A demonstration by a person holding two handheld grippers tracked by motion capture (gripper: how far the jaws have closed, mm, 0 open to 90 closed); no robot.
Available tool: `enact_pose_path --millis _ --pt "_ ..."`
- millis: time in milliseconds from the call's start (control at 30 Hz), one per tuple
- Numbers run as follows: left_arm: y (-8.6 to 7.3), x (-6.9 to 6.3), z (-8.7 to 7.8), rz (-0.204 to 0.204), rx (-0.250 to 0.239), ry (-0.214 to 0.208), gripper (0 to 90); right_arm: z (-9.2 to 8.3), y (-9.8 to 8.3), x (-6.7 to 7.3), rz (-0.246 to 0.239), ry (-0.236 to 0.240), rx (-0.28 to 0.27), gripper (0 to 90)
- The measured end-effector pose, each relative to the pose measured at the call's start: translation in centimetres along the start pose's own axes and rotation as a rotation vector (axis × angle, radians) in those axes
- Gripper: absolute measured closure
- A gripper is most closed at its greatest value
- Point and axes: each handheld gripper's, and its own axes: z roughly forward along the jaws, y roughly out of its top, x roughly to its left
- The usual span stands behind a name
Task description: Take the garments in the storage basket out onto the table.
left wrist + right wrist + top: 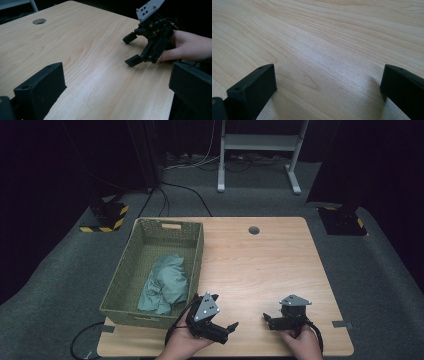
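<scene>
From above, the teal cloth [165,285] lies in the green basket [192,255], just left of the left gripper [222,326]. The left gripper view shows the right gripper [132,49] over bare desk [82,50], jaws spread; both stand empty.

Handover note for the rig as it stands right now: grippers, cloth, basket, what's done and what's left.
Left gripper: open, holding nothing, low over the table's near edge, just right of the basket.
Right gripper: open, holding nothing, near the table's front right; also seen from the left gripper view.
Cloth: teal, crumpled, lying inside the green basket at the table's left.
Done: cloth appears to be in the basket, both grippers clear of it.
Left: likely nothing with the cloth unless it must come out; the tabletop between the grippers is bare.
</scene>
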Motion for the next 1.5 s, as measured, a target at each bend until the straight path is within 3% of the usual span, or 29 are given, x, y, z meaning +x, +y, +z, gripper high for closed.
enact_pose_path --millis 1500 --pt "0.2 4.2 -4.2 -0.088 -0.082 0.116 0.8 0.0 0.0 -0.1 0.004 0.005 -0.003 0.1"
